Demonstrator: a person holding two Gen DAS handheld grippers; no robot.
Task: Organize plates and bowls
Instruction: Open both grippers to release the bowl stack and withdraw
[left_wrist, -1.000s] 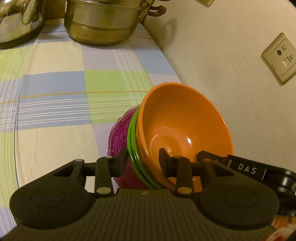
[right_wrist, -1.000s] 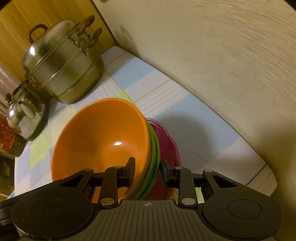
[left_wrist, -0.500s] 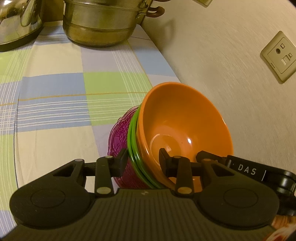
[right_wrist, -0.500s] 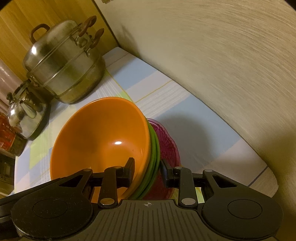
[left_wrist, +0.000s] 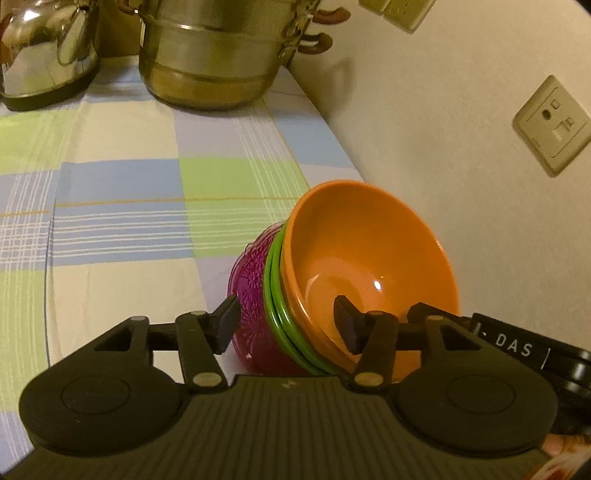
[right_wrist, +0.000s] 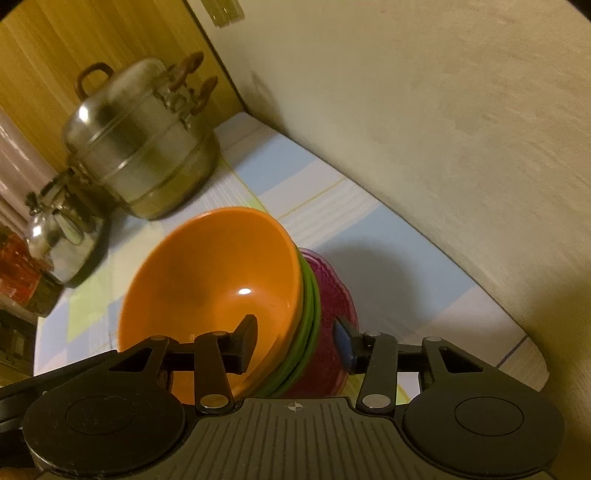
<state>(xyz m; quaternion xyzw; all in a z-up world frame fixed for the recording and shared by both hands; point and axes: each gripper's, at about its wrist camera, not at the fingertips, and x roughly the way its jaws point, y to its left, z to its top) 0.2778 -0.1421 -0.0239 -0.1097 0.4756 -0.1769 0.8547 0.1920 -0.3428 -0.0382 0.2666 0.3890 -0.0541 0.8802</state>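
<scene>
The orange bowl (left_wrist: 369, 258) sits nested in green plates (left_wrist: 275, 299) and a purple dish (left_wrist: 251, 295) near the wall, on the checked surface (left_wrist: 129, 184). Left claw (left_wrist: 288, 325) and right claw (right_wrist: 293, 341) both gape wide — straddling the stack's rims, gripping nothing.

A checked tablecloth (left_wrist: 122, 221) carries a steamer pot (left_wrist: 218, 62), kettle (left_wrist: 48, 55) and stacked bowls (left_wrist: 332, 280).
</scene>
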